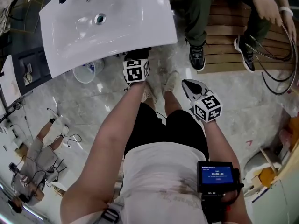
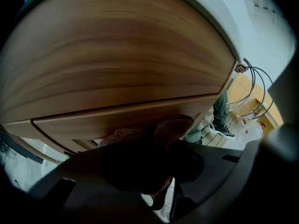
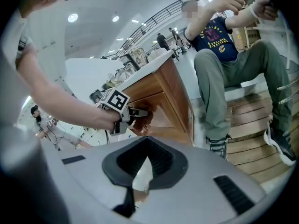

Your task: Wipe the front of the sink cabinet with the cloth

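Cloth (image 2: 161,130), brown and coarsely knitted, bunched into a dark wad and clamped tight in the jaws of the left gripper (image 3: 140,112). Pressed against the lower part of the wood-grain cabinet (image 2: 117,64) front, just below a drawer seam and near the right corner. Right gripper (image 1: 188,85) closed with nothing in it, held apart from the cabinet above the floor (image 1: 243,115). White sink (image 1: 154,27) overhanging the cabinet, with a drain (image 1: 99,18) at mid-basin. Clear tub (image 1: 86,73) on the floor beside the cabinet, contents hard to tell. Seated person's legs (image 3: 219,87) near the cabinet's right corner, on slatted wooden boards (image 1: 224,36). Open floor in front.
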